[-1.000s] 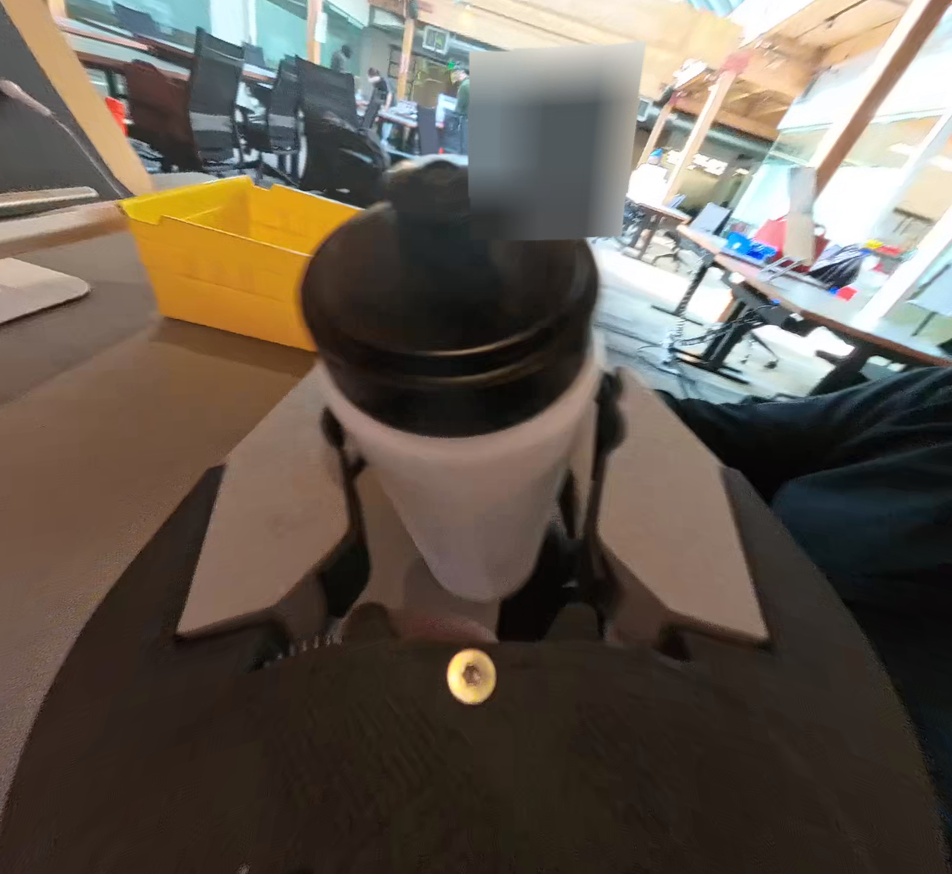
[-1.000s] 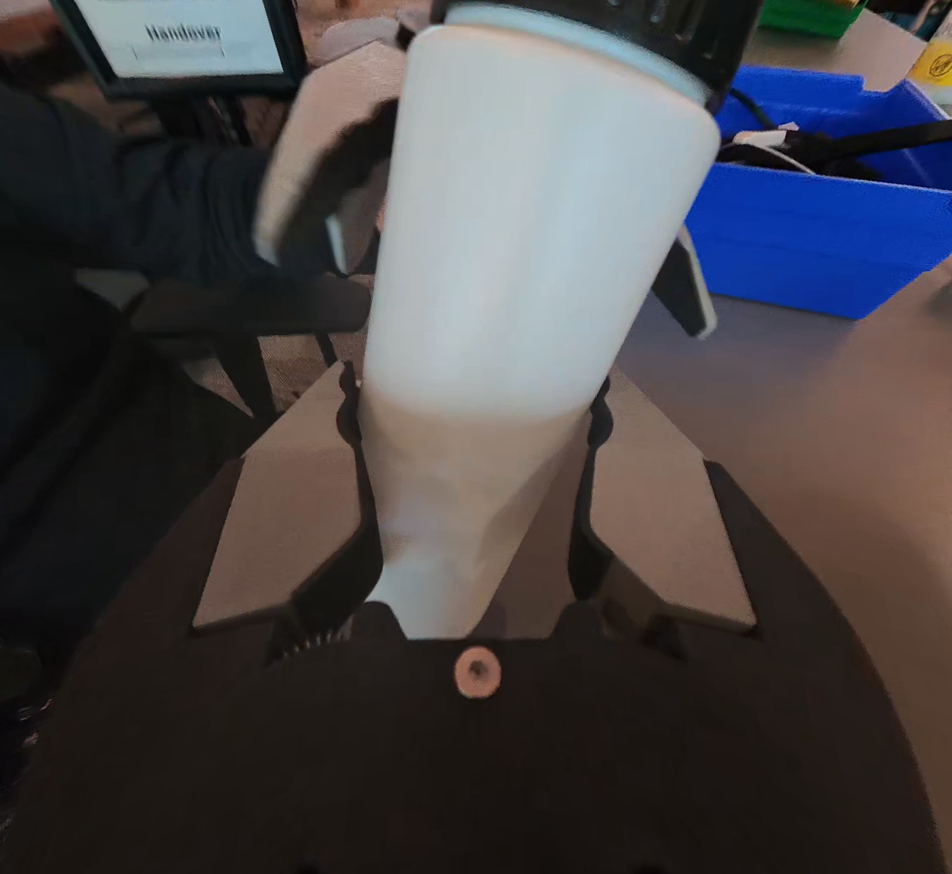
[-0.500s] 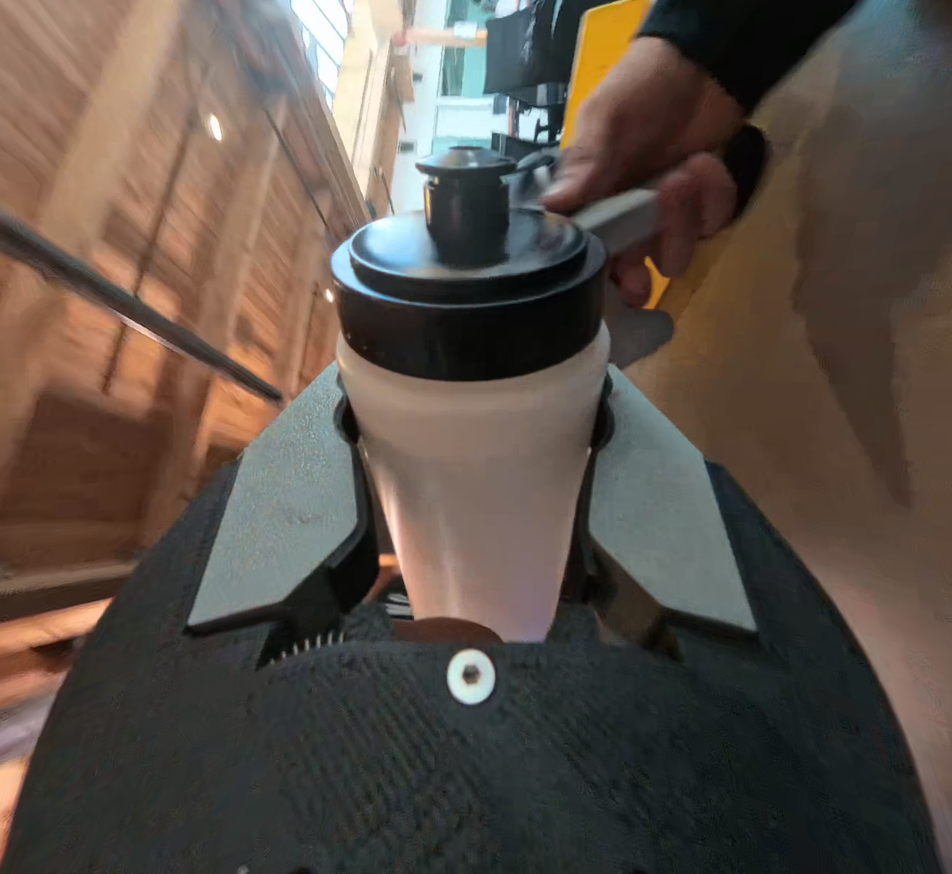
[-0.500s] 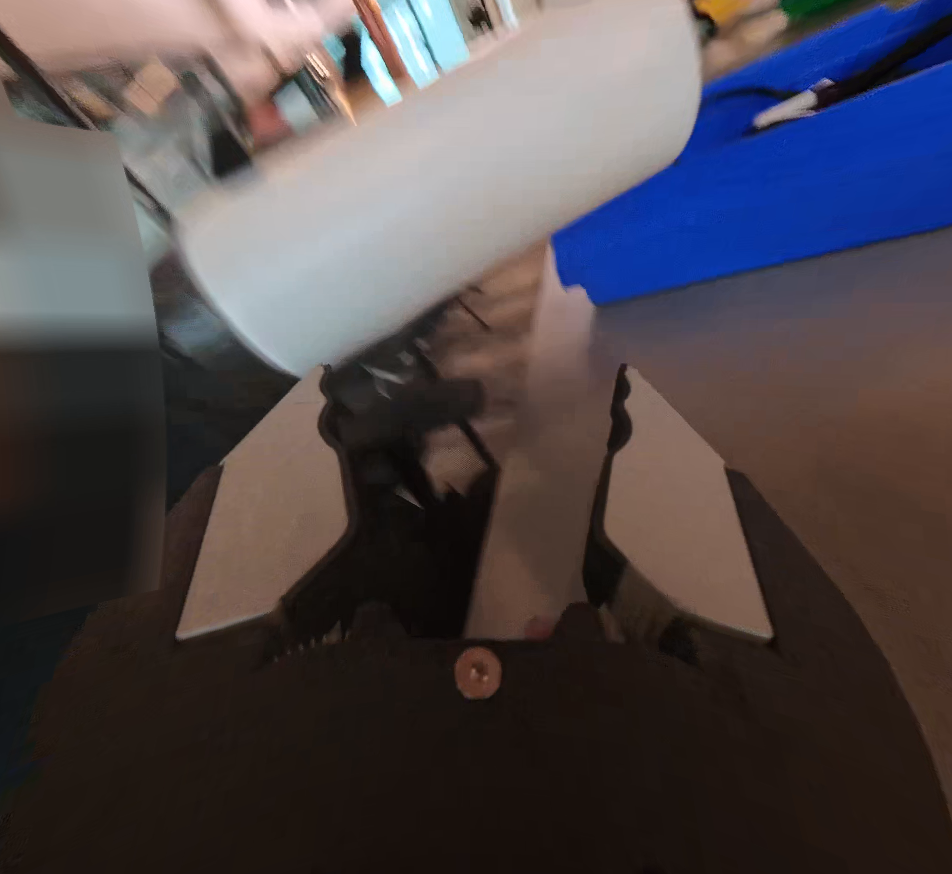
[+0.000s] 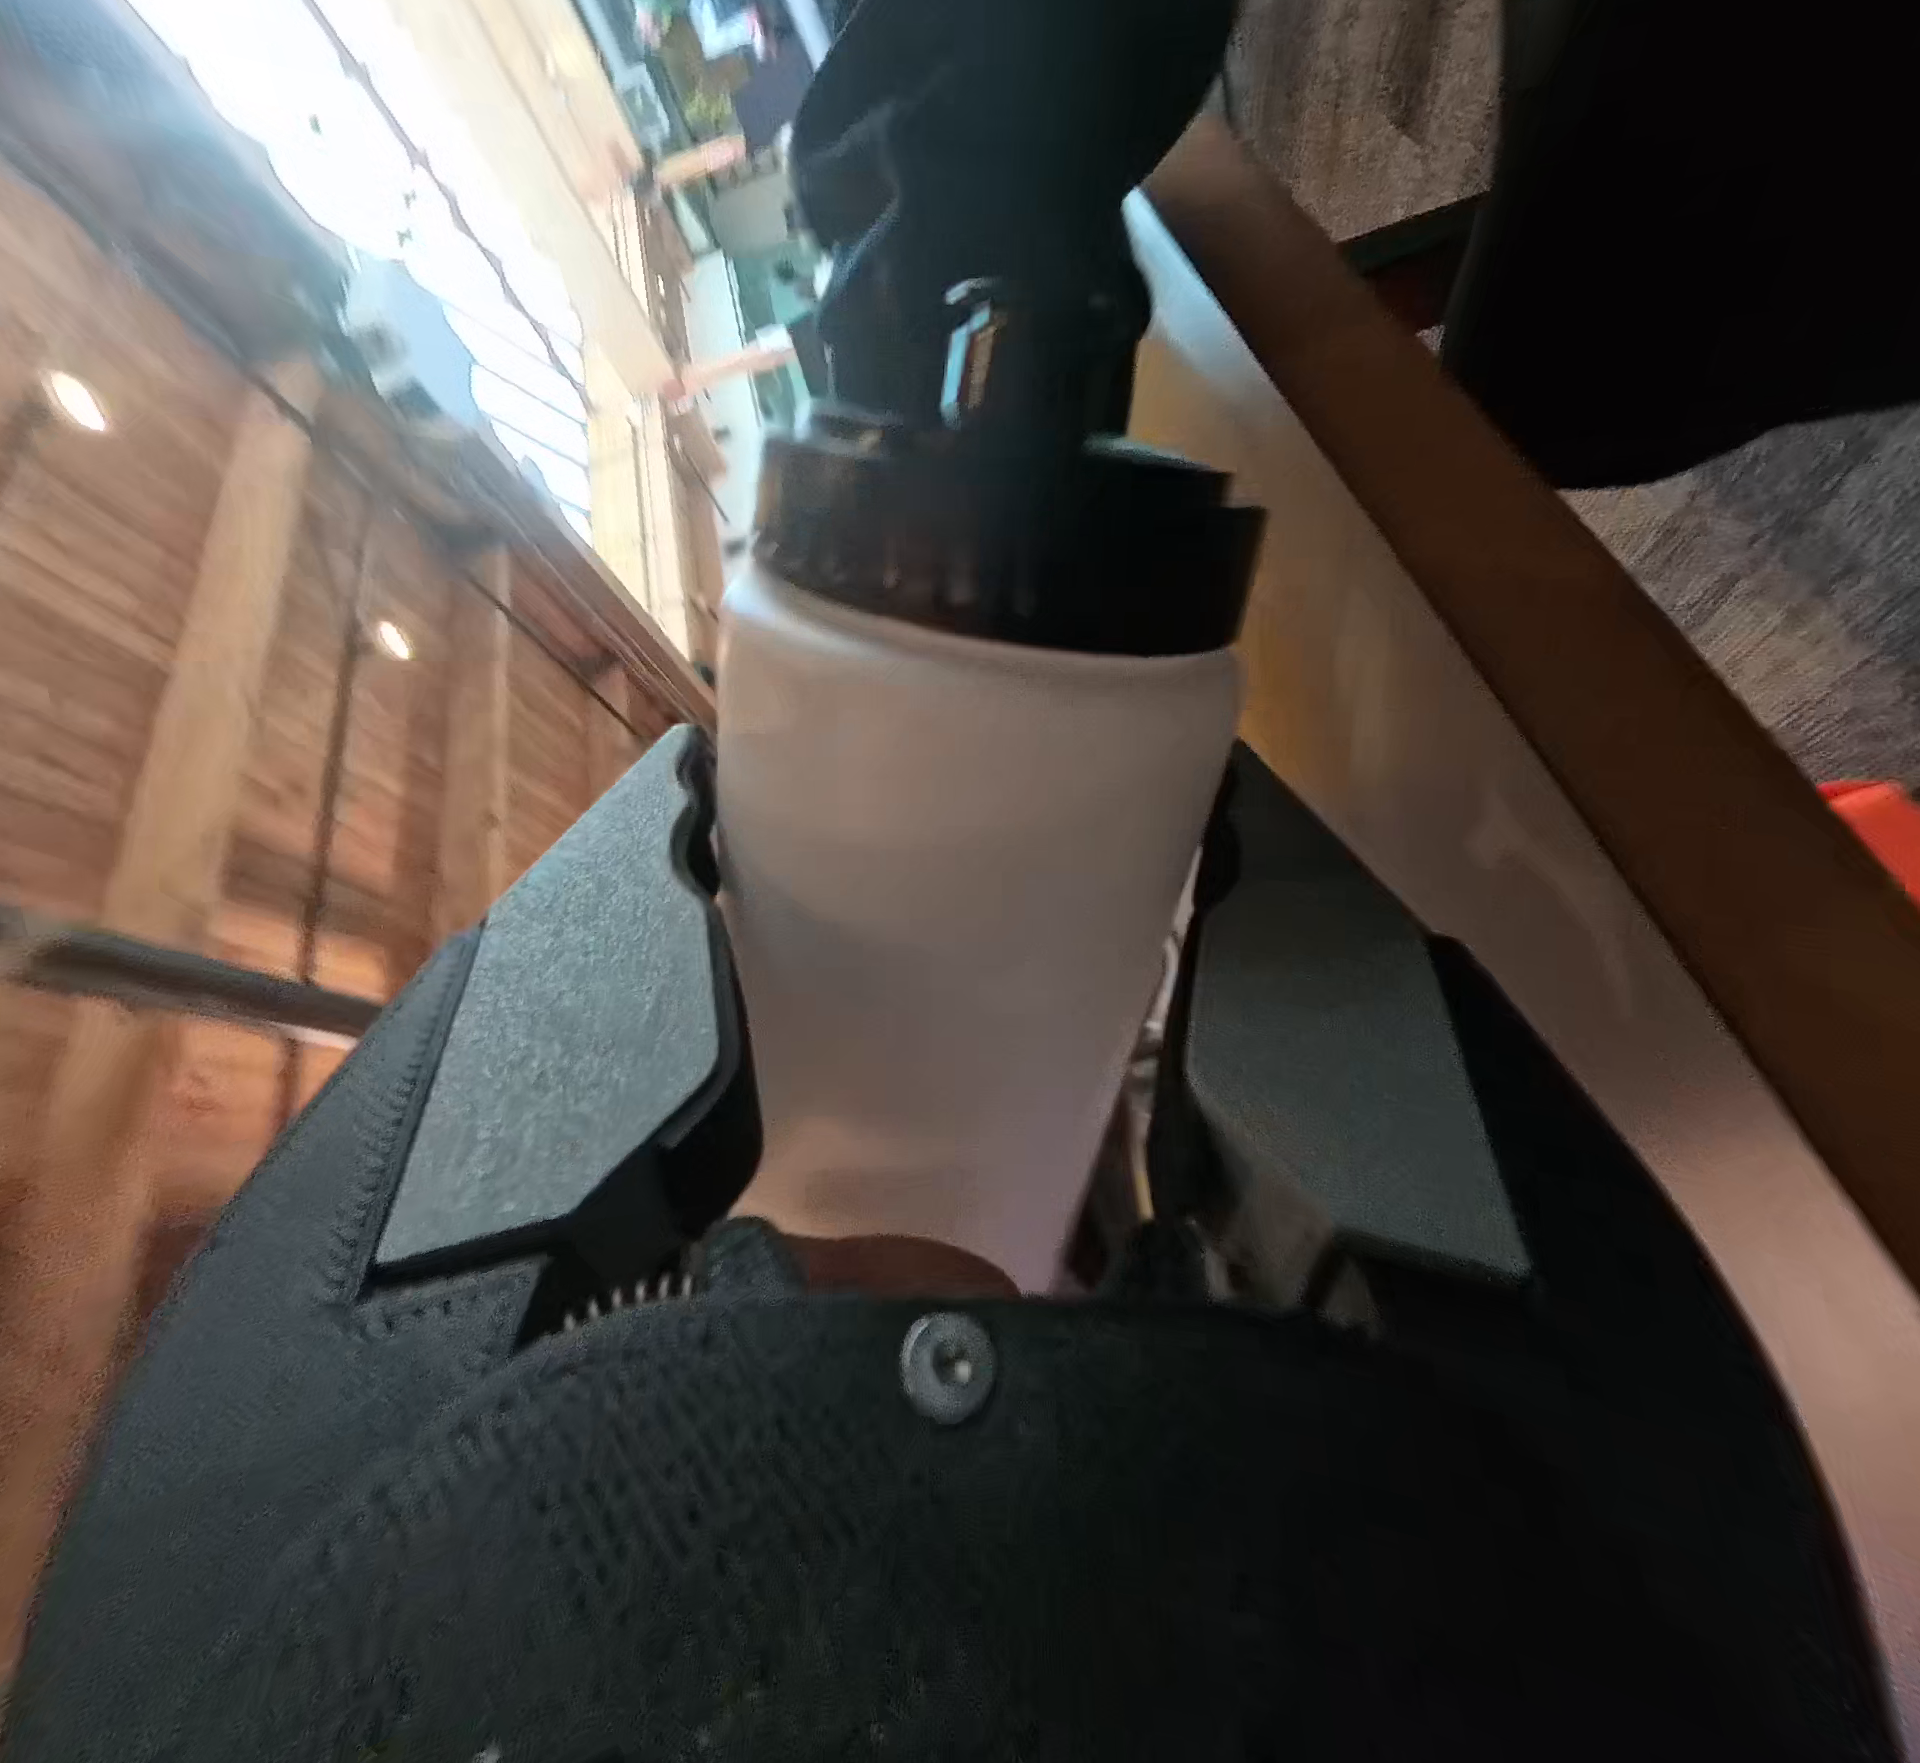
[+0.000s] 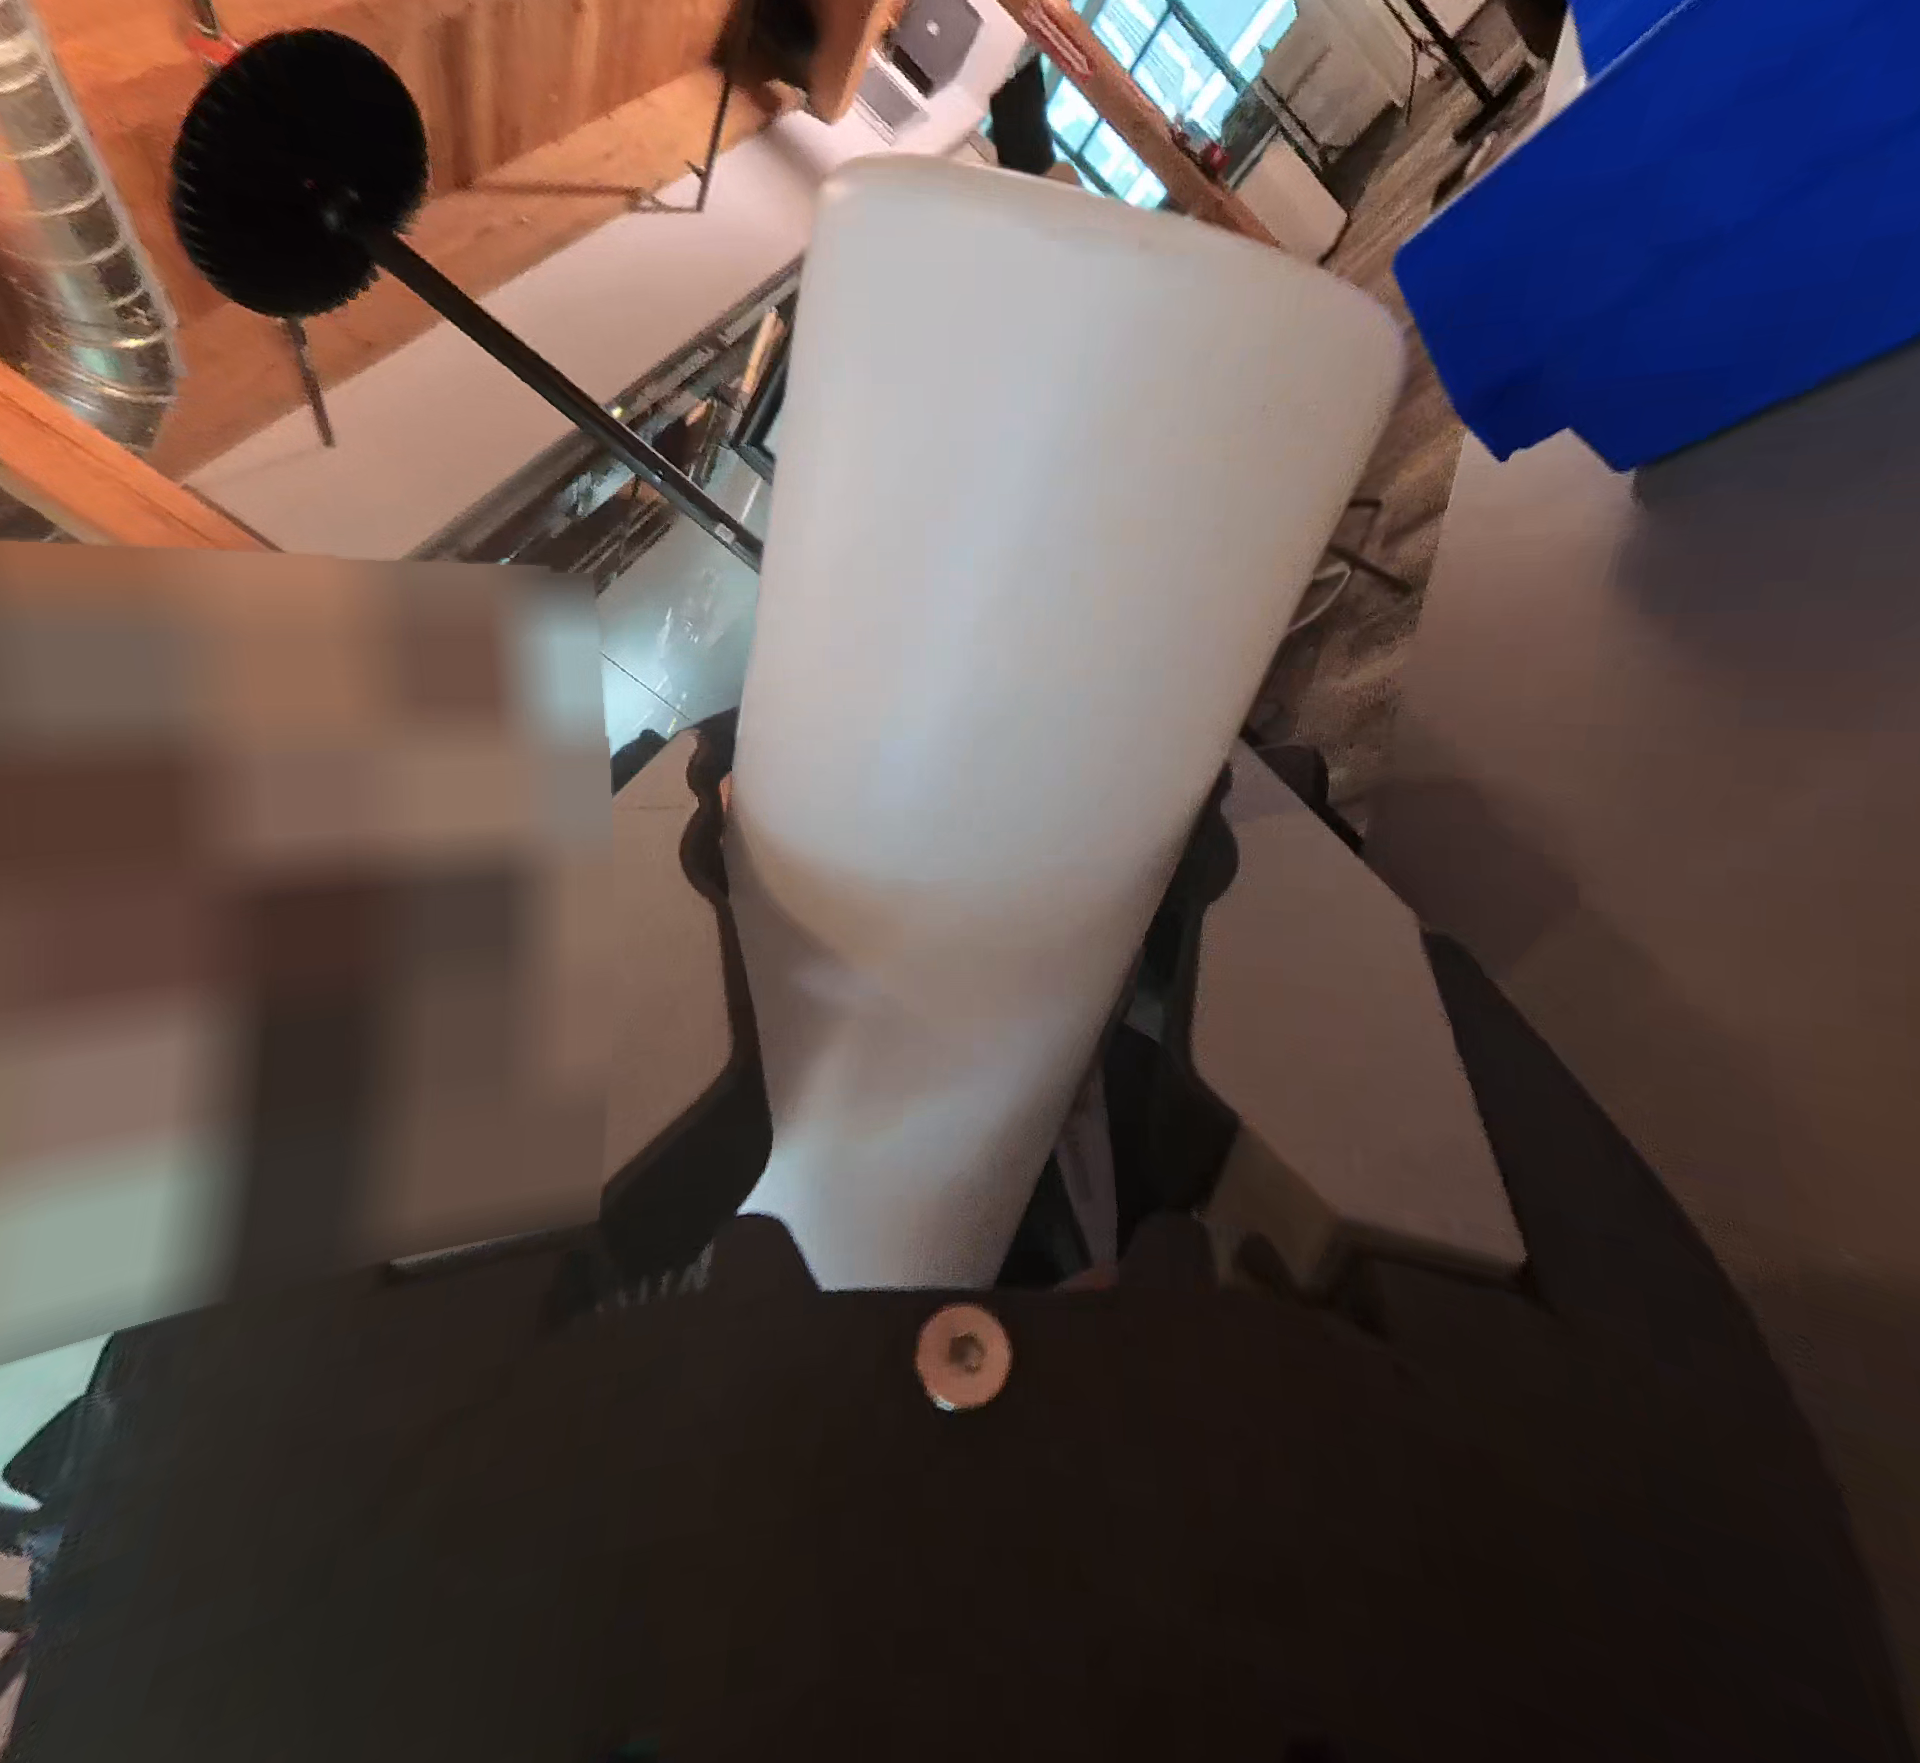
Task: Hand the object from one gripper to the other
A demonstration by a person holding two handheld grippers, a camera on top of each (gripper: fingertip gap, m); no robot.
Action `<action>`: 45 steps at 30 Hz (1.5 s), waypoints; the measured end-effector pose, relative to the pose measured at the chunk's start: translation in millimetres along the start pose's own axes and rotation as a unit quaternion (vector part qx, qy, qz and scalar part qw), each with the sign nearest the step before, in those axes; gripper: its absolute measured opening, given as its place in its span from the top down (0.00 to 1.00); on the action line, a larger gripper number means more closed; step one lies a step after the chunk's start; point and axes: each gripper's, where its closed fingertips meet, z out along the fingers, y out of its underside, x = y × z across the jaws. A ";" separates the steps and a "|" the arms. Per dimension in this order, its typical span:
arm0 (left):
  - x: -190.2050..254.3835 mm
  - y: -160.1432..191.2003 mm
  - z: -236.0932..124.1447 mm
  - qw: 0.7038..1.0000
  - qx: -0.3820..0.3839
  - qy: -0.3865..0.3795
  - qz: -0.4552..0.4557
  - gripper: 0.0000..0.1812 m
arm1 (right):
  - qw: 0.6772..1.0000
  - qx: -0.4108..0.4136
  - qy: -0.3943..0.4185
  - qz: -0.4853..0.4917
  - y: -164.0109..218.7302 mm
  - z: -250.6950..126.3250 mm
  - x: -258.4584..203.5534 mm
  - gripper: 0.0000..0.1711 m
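A white bottle with a black ribbed cap sits between the fingers of my left gripper, cap end pointing away. The fingers press both of its sides. Just beyond the cap are a dark sleeve and a blurred dark part, apparently the other gripper. In the right wrist view the same bottle runs between the fingers of my right gripper, flat base pointing away. Both fingers lie against it. The cap is hidden there.
A blue bin stands on the grey table to the right. A black round disc on a rod hangs at upper left. The table's edge runs diagonally on the right of the left wrist view. Both views are strongly tilted.
The right gripper let go of the bottle and stood open. The left gripper turned the bottle around. Now the right gripper's fingers are around it again, base end away.
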 end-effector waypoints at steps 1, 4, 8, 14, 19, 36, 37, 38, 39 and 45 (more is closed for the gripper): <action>0.2 8.5 0.4 0.999 -0.014 -0.004 -0.045 0.45 | 1.000 0.010 0.009 -0.014 -3.9 -4.6 1.0 0.49; -0.2 37.7 -8.9 0.974 -0.038 -0.022 -0.223 0.35 | 0.992 0.059 0.081 -0.075 -25.6 -27.4 1.9 0.49; 1.4 57.3 -31.5 0.913 -0.018 -0.049 -0.405 0.50 | 0.966 0.101 0.152 -0.183 -47.7 -44.8 -13.6 0.49; -3.9 96.1 -45.0 0.678 0.044 -0.031 -0.733 0.46 | 0.894 0.199 0.238 -0.323 -83.7 -66.0 -46.2 0.50; -22.8 73.8 -21.6 0.599 0.091 0.051 -0.794 0.42 | 0.834 0.206 0.292 -0.420 -86.3 -42.1 -47.7 0.50; -10.2 114.7 4.0 0.760 -0.177 0.042 -0.625 0.47 | 0.834 0.192 0.322 -0.405 -72.7 -56.6 -31.7 0.36; -11.0 112.7 5.9 0.769 -0.183 0.042 -0.611 0.47 | 0.834 0.200 0.316 -0.406 -73.8 -56.3 -33.3 0.37; -13.3 107.1 8.8 0.778 -0.175 0.040 -0.601 0.47 | 0.835 0.205 0.310 -0.406 -74.4 -56.1 -34.6 0.39; -15.6 102.1 11.2 0.783 -0.170 0.037 -0.597 0.47 | 0.840 0.208 0.294 -0.406 -73.5 -54.2 -37.4 0.37; -25.6 96.9 20.3 0.777 -0.151 0.009 -0.611 0.47 | 0.855 0.258 0.233 -0.385 -75.6 -61.4 -50.0 0.41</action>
